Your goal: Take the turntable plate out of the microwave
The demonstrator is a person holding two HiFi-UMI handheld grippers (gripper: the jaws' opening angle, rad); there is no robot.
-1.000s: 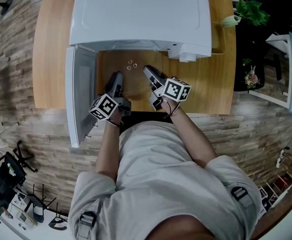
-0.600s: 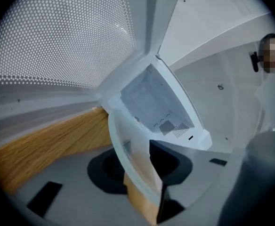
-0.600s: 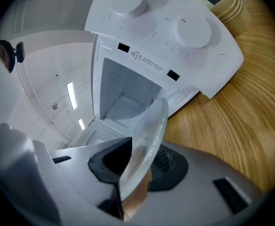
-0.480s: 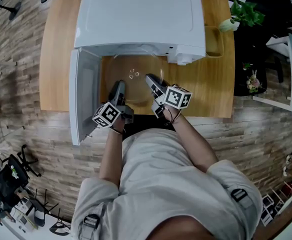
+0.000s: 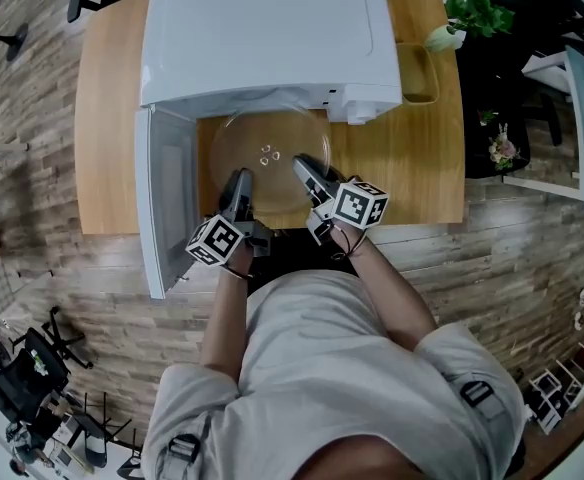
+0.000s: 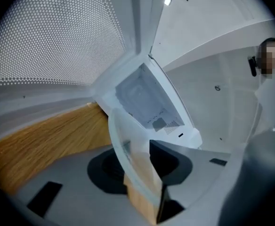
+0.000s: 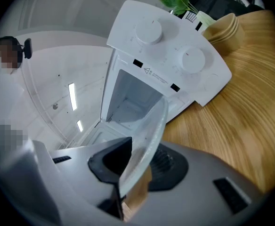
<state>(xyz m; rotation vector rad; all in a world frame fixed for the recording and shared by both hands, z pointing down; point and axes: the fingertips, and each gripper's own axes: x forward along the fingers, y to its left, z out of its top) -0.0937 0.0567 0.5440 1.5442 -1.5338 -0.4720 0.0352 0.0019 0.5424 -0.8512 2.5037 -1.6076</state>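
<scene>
- Clamping the turntable plate by its rim, left hand-held gripper and right hand-held gripper hold it nearly clear of the microwave.
- Next, probably: set it level on the surface.

The person wears a pale grey short-sleeved shirt, and a dark strap with a grey buckle lies on the shirt at each shoulder. Beyond the shirt, the slim dark-grey left tongs and right tongs each carry a white cube printed with black square markers.
</scene>
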